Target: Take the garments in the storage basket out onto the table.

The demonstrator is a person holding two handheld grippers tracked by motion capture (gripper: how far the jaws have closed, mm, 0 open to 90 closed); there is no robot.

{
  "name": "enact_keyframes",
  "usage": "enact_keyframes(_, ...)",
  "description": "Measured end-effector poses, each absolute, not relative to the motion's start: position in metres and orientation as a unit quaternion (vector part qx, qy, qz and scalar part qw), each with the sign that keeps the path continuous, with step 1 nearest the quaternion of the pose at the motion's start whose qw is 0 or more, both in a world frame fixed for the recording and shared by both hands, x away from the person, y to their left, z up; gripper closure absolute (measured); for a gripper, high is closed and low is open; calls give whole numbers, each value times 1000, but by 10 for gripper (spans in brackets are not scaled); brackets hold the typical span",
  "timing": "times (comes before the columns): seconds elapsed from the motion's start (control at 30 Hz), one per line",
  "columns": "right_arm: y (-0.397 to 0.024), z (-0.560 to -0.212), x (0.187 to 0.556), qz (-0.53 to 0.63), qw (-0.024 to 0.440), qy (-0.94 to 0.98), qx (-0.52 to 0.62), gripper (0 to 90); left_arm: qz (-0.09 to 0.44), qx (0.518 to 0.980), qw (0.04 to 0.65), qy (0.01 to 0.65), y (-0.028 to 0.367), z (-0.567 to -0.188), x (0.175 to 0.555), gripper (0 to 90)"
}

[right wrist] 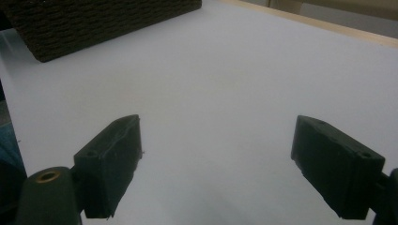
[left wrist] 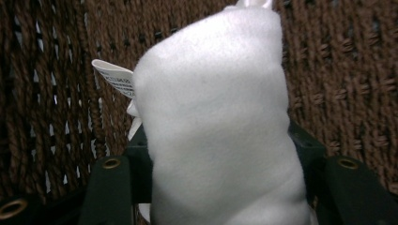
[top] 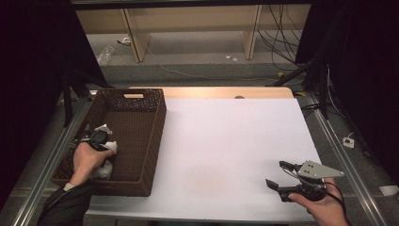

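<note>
A soft white fleecy bundle [left wrist: 216,122] with a printed label tag [left wrist: 115,79] sits between the two jaws of my left gripper [left wrist: 220,154], which press on both of its sides. From above, my left gripper [top: 101,141] is down inside the brown woven basket [top: 157,127] near its front left corner, with the white bundle [top: 109,147] showing around the hand. My right gripper [top: 276,174] hovers over the white table sheet [top: 226,141] at the front right. Its jaws stand wide apart with nothing between them, as the right gripper view [right wrist: 216,159] shows.
The basket wall [left wrist: 56,93] stands close behind the bundle. A corner of the basket [right wrist: 94,23] lies far ahead of the right gripper. Metal rails run along both table sides, and tripod legs and cables stand beyond the far edge.
</note>
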State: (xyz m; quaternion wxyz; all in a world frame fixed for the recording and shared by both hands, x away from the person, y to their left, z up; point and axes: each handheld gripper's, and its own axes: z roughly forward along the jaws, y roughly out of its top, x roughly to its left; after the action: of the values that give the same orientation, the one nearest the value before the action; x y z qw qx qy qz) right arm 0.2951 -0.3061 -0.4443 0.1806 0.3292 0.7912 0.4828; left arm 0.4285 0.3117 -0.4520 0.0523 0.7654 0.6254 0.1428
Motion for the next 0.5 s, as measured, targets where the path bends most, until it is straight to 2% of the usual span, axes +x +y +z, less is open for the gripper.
enact_keyframes(0.5,-306,-444,295,483,182,790,331,172,169,769,123,604,309,-438,423,432)
